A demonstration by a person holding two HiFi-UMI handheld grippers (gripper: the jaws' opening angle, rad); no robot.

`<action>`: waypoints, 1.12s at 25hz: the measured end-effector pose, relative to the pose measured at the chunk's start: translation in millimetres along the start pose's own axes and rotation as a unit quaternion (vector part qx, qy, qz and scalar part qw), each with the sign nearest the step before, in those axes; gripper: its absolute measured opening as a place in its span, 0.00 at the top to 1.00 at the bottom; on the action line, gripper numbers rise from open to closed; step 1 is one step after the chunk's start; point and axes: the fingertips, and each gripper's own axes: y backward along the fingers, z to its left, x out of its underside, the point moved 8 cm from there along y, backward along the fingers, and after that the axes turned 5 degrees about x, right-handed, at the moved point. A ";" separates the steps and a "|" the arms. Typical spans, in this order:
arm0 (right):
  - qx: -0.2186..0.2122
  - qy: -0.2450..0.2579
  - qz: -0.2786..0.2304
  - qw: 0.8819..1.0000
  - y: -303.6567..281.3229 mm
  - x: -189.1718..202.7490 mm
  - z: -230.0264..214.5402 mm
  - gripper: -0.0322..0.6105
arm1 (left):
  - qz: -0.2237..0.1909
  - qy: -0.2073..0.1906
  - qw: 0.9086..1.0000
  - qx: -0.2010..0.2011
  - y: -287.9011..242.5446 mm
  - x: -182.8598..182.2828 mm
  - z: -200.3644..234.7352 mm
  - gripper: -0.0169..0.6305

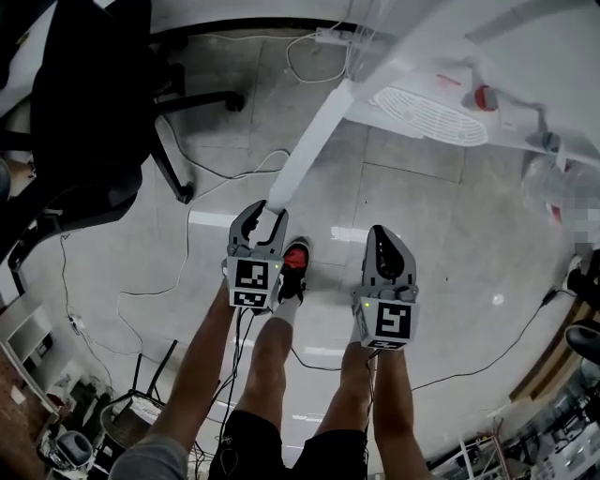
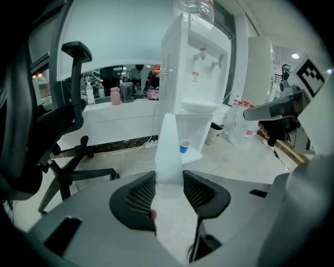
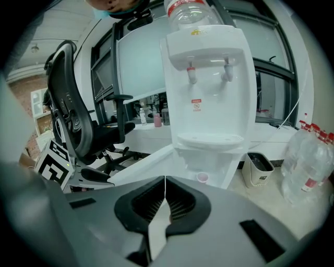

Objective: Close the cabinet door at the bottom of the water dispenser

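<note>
The person wears black shorts [image 1: 272, 452], a grey sleeve [image 1: 150, 461] and a red-and-black shoe [image 1: 296, 258]; beside the shoe, the grey left hand-held gripper [image 1: 265, 220] and right hand-held gripper [image 1: 384, 234] each carry a black-and-white marker cube [image 1: 251, 279].

You hold 2 tools: 1 left tool [image 1: 268, 214] and 1 right tool [image 1: 382, 234]. Ahead of you there is 1 water dispenser [image 3: 209, 104], and on it you can count 2 taps [image 3: 191, 74], 1 bottle [image 3: 188, 13] and 1 door [image 2: 168, 146]. There is 1 cup [image 2: 185, 146] and 1 bin [image 3: 258, 169]. You can make out at least 2 water bottles [image 3: 308, 161] on the floor; whether more stand behind them you cannot tell. You have 1 office chair [image 1: 84, 103] nearby. The counter [image 2: 125, 117] carries 1 pink bottle [image 2: 115, 96]; the other things there are too small for you to count. Only 1 shoe [image 1: 295, 258] shows.
</note>
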 end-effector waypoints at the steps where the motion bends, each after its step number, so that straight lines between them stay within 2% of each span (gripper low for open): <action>1: -0.001 -0.001 0.000 1.000 1.5 2.3 -3.7 0.92 | 0.000 0.000 1.000 0.000 -1.5 0.2 -5.4 0.69; 16: 0.002 -0.027 0.006 1.000 25.2 31.8 -65.1 0.92 | 0.004 0.010 1.000 0.013 -20.4 -1.6 -84.4 0.67; 28: 0.010 -0.040 0.006 0.999 40.4 49.1 -103.4 0.92 | 0.001 0.005 1.000 0.029 -36.9 -8.7 -126.5 0.65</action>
